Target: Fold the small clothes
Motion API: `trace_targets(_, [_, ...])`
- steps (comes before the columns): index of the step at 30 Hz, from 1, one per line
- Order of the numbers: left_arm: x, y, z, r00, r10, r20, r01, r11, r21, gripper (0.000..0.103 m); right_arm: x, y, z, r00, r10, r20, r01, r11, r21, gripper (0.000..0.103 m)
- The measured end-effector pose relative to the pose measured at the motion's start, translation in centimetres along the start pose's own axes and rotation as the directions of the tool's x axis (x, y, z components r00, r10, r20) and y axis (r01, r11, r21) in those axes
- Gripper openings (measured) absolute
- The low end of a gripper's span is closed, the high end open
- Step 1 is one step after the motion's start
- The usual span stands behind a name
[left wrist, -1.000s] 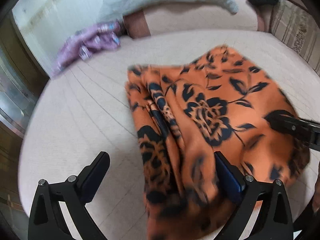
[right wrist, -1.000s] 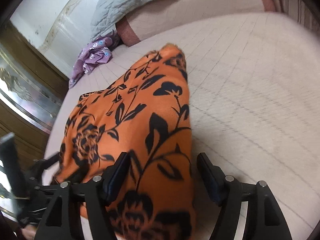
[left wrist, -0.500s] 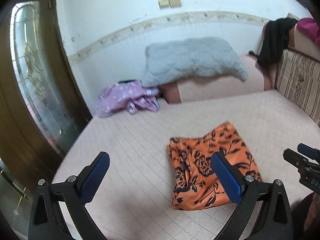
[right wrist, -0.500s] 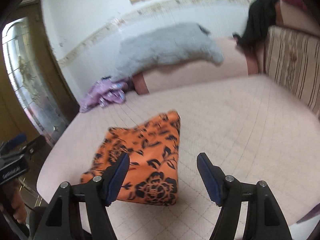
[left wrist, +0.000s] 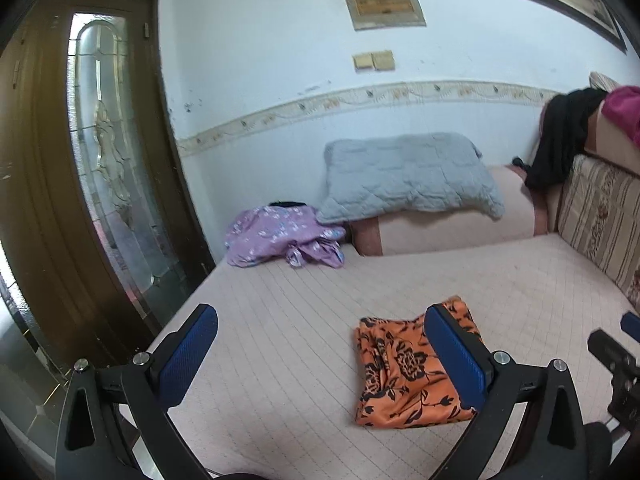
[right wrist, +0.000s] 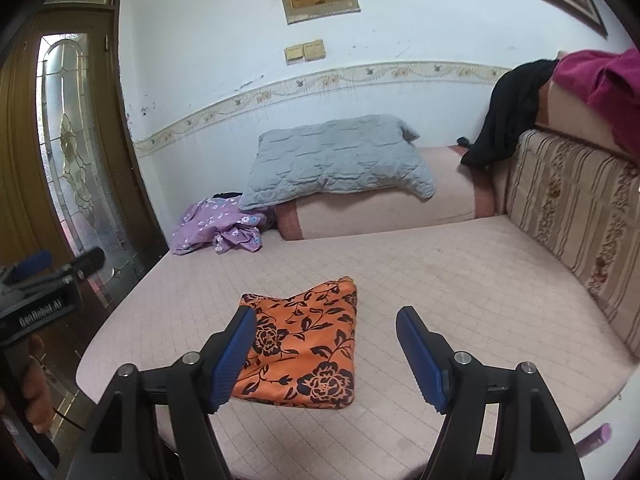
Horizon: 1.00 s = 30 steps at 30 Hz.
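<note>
A folded orange cloth with black flowers (left wrist: 404,372) lies flat near the front edge of the pink bed (left wrist: 304,320); it also shows in the right wrist view (right wrist: 308,344). My left gripper (left wrist: 320,356) is open and empty, held well above and back from the cloth. My right gripper (right wrist: 326,354) is open and empty, also raised clear of the cloth. A crumpled purple floral garment (left wrist: 284,236) lies at the bed's far left, also seen in the right wrist view (right wrist: 220,224).
A grey quilted pillow (left wrist: 408,176) rests on a pink bolster at the back wall. A striped cushion (right wrist: 576,216) lines the right side, with black and magenta clothes (right wrist: 516,104) draped above. A wooden glass door (left wrist: 80,200) stands left.
Both grippers have let go of the orange cloth and pulled back and up from it. The cloth now lies folded on the bed, far smaller in both views.
</note>
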<state>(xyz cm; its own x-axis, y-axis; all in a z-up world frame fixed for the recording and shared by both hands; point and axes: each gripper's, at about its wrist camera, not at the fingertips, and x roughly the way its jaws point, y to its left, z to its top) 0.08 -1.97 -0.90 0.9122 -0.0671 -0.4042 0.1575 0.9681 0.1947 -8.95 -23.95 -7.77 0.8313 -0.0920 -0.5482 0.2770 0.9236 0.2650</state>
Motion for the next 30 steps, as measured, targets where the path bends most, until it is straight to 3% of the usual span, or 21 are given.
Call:
trace_targets(9, [-3.2,1.4,1.2,0.999,0.006,0.048,-0.004,0.999,-0.038,0.103,-3.4,0.7,0.8,0.999,0.015,0.046,-0.016,1.000,0.015,0.076])
trace_targets(20, [-3.9,2.2,1.7,0.999,0.007,0.048,-0.005,0.999,-0.043,0.103,-4.9,2.6,1.7,0.994,0.088,0.066,-0.089,0.996,0.004,0.077])
trace_targets(30, [-4.5,2.9,1.5,0.998,-0.009,0.062,0.013,0.998,-0.057,0.103,-5.0,4.7,1.9,0.995,0.052,0.085,-0.048,0.998,-0.050,0.077])
